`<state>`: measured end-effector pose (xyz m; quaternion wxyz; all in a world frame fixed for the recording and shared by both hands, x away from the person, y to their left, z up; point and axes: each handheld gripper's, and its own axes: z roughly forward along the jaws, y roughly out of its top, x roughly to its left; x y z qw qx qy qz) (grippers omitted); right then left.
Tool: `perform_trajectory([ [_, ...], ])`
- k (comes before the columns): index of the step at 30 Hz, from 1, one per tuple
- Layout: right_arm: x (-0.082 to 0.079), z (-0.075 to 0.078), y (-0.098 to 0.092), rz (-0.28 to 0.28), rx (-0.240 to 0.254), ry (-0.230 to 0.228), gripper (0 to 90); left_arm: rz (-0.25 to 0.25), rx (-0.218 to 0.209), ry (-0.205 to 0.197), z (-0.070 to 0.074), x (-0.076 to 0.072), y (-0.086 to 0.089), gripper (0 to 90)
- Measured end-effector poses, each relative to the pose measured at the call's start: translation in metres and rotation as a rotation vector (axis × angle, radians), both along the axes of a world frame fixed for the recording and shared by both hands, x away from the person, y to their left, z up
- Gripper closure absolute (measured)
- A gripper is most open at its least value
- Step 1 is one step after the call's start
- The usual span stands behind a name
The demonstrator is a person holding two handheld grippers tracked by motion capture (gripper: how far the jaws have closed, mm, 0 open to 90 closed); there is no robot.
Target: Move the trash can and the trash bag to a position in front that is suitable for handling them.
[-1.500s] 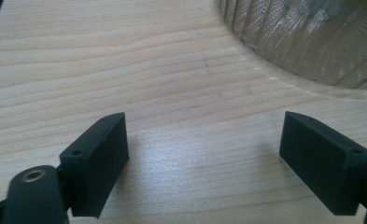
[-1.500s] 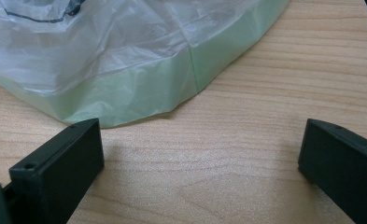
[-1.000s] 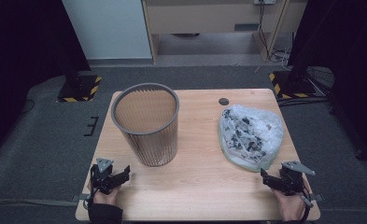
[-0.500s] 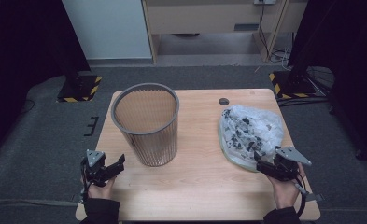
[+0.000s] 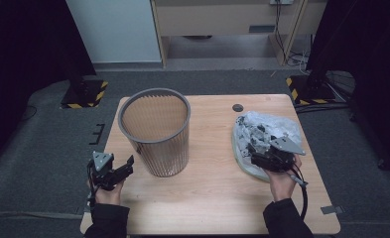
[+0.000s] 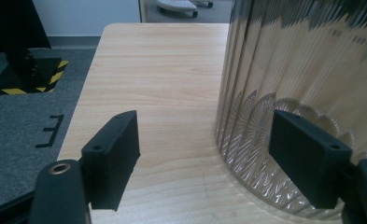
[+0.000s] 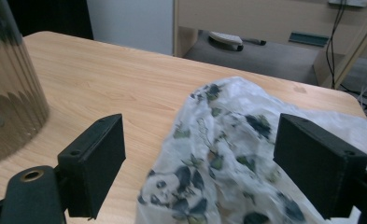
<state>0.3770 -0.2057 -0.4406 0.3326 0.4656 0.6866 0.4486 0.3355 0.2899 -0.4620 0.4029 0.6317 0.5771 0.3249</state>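
Crumpled, thin plastic bag [image 5: 264,139] (panda print) on a wooden desk [image 5: 212,188]; right gripper [image 5: 258,154] fingers wide apart above it, gripping nothing; left gripper [image 5: 125,166] fingers have just narrowed slightly, still open and empty beside a ribbed round bin [image 5: 155,131].

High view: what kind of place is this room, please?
Probably a lab or recording studio, not a home: a lone wooden table on grey carpet, black curtains at both sides, stand bases with yellow-black hazard tape, and loose cables by the far wall.
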Motion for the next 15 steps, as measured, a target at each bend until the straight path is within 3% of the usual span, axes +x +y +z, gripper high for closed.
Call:
perform_trajectory([
  [5,0.011,0.000,0.015,0.028,0.021,-0.006,18.7,0.003,-0.005,-0.023,0.003,0.003,0.001,28.8],
  [6,0.017,-0.001,0.022,0.046,0.051,0.007,20.6,0.006,-0.012,-0.034,0.005,0.005,0.003,29.5],
  [15,0.040,0.001,0.056,0.104,0.036,-0.015,29.7,0.002,-0.059,-0.082,0.011,0.019,0.011,35.6],
])
